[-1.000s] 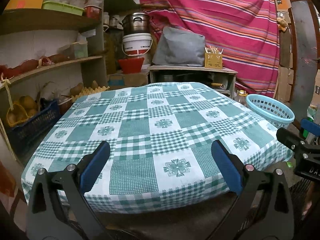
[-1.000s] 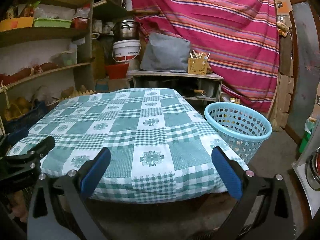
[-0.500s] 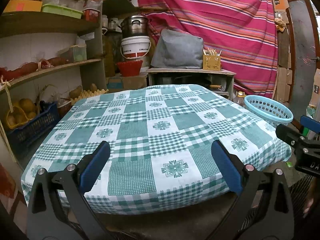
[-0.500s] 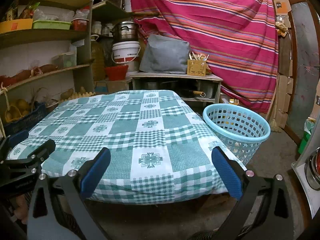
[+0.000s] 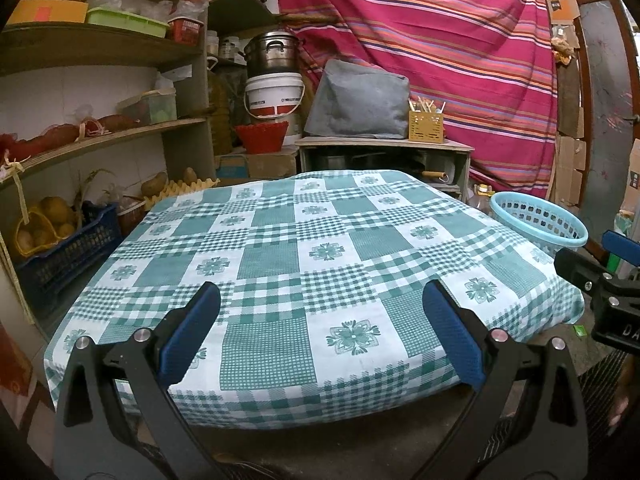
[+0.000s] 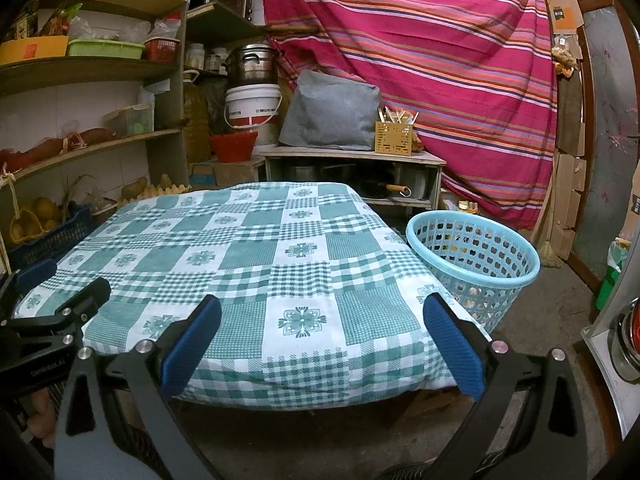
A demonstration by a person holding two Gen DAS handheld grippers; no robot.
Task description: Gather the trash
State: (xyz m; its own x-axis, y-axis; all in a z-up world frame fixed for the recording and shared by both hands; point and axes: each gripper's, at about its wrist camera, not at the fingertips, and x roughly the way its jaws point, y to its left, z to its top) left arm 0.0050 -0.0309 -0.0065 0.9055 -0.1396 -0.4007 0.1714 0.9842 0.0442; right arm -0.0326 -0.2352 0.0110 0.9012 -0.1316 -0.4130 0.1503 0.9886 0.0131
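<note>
A table under a green-and-white checked cloth (image 5: 304,248) fills the middle of both views (image 6: 256,256); I see no trash on it. A light blue plastic basket (image 6: 476,264) stands on the floor at the table's right side, also in the left wrist view (image 5: 540,224). My left gripper (image 5: 320,336) is open and empty, held in front of the table's near edge. My right gripper (image 6: 320,336) is open and empty at the near right corner. Each gripper shows at the edge of the other's view.
Wooden shelves (image 5: 100,136) with boxes and produce line the left wall, a dark blue crate (image 5: 60,256) below. A low cabinet (image 5: 380,160) with a grey bag stands behind the table. A striped red cloth (image 6: 420,60) hangs at the back. A small green scrap (image 5: 579,331) lies on the floor.
Both grippers have drawn back a little from the table, so it looks smaller and farther. Both stay open and empty.
</note>
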